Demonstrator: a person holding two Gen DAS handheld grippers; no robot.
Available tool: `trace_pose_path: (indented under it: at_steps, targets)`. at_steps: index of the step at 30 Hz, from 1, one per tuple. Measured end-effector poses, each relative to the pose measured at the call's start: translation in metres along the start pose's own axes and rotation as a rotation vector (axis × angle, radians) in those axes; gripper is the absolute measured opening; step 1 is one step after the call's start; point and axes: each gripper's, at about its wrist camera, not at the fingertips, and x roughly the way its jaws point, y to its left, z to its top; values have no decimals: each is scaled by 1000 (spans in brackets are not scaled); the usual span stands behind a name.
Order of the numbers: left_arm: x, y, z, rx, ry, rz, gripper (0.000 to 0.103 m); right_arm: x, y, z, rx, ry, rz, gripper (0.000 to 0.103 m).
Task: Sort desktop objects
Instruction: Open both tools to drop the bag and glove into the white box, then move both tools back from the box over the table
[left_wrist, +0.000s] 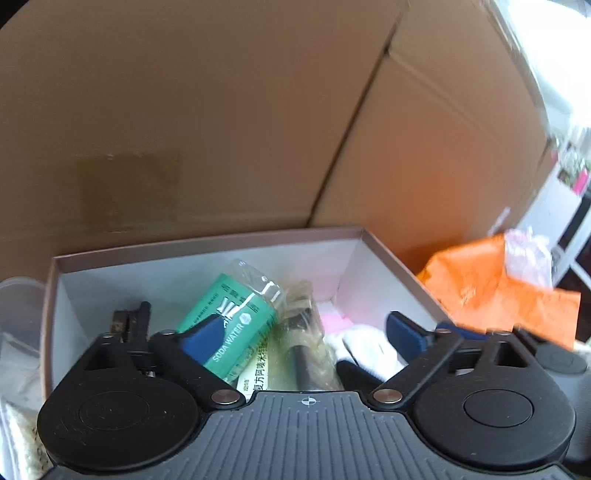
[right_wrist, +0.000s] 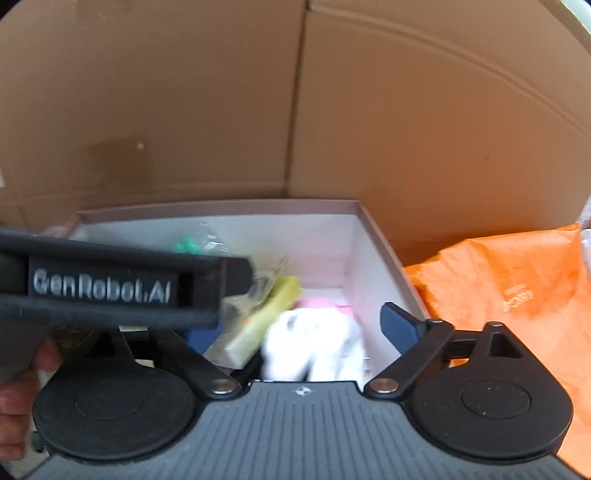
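A shallow open box (left_wrist: 207, 243) with white inside walls holds sorted items: a green soda water bottle (left_wrist: 236, 314), a clear wrapped dark item (left_wrist: 306, 350), a white cloth (left_wrist: 365, 350), a pink item (left_wrist: 334, 323) and a dark clip (left_wrist: 129, 321). My left gripper (left_wrist: 303, 338) is open and empty above the box. In the right wrist view the same box (right_wrist: 362, 236) shows the white cloth (right_wrist: 314, 347), a yellow-green pack (right_wrist: 266, 321) and the pink item (right_wrist: 317, 303). My right gripper (right_wrist: 303, 328) is open above the cloth. The left gripper's body (right_wrist: 110, 284) crosses this view at left.
A tall brown cardboard wall (left_wrist: 221, 110) stands right behind the box. An orange bag (left_wrist: 491, 291) lies to the right, also in the right wrist view (right_wrist: 509, 295). A clear plastic container (left_wrist: 18, 332) with a bag of white grains sits at the left.
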Motion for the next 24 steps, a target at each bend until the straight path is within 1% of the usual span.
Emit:
trace_pose_path:
  at_steps: [2,5,11,15,19,24]
  targets:
    - [-7,0,-1,4,-12,-8,103,-5,5,-2,-2,-11,22,99]
    - [-15,-2,-5,32,-4,-6,103,-14,11,-5,-10,-22,17,102]
    - [-32,-12,-17,103,-17,3,103,-31,19,-9,2,-43,17,103]
    - [-44,-15,-24,99,-12,-6,103,-46,25,-12,-4,-56,9,103]
    - [-69,-14,-28,83,-15,-15,103,-69,32,-17,0,-81,14,103]
    - [-122,-9,-44,64,-48,-26,103,-113,54,-25,-19,-136,42,103]
